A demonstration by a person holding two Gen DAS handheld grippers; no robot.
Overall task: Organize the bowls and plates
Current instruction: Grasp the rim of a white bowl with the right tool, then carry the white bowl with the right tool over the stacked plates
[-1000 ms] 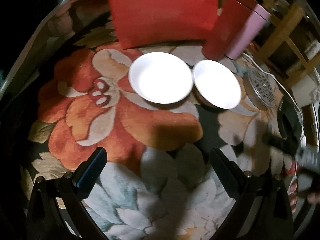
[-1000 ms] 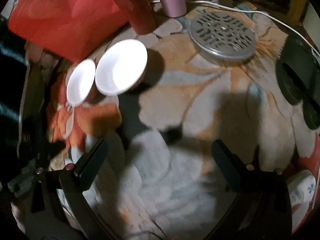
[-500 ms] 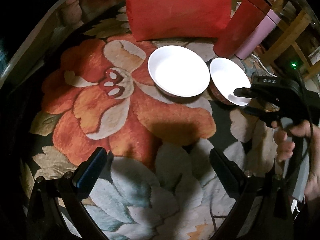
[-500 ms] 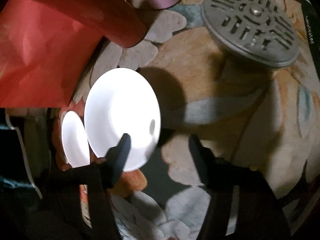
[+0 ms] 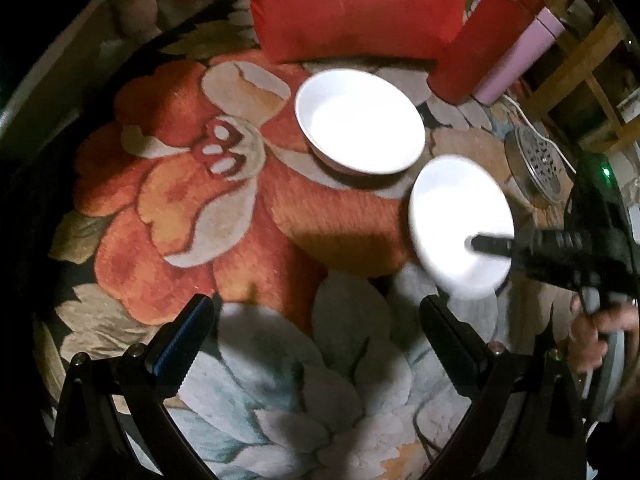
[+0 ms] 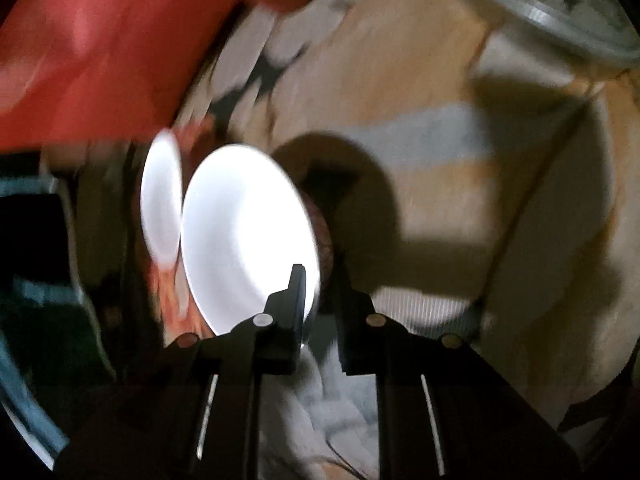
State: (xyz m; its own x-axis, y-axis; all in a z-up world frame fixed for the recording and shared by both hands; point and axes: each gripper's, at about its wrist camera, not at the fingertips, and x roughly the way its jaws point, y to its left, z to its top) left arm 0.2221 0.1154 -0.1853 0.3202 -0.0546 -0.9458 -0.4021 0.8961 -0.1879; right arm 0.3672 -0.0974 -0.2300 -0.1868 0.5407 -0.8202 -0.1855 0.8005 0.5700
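Smaller bowl (image 5: 452, 216): white, tilted with its near rim gripped, on the right of the flowered cloth (image 5: 200, 200); whether it is off the cloth I cannot tell. In the right wrist view it shows as the bright oval (image 6: 244, 236) just ahead of the fingers.
Larger bowl (image 5: 360, 120): white, upright on the cloth, just beyond and left of the smaller one; the two rims are near each other and appear apart.
Step in hand: judged to be taking the smaller bowl so it can be nested in the larger.
Doing it well: keep the pinch firm on the thin rim, lift clear before crossing over, level the bowl above the larger one and lower it centred.
Right gripper (image 6: 316, 300): jaws closed down almost fully, one finger inside the rim and one outside, clamping the smaller bowl's edge.
Left gripper (image 5: 316, 344): jaws wide apart over bare cloth at the near side, holding and touching nothing.
Surroundings: red cushion (image 5: 356, 4) at the far side, red tumbler (image 5: 484, 40) and pink tumbler (image 5: 524, 56) far right, perforated metal disc (image 5: 536, 164) to the right.
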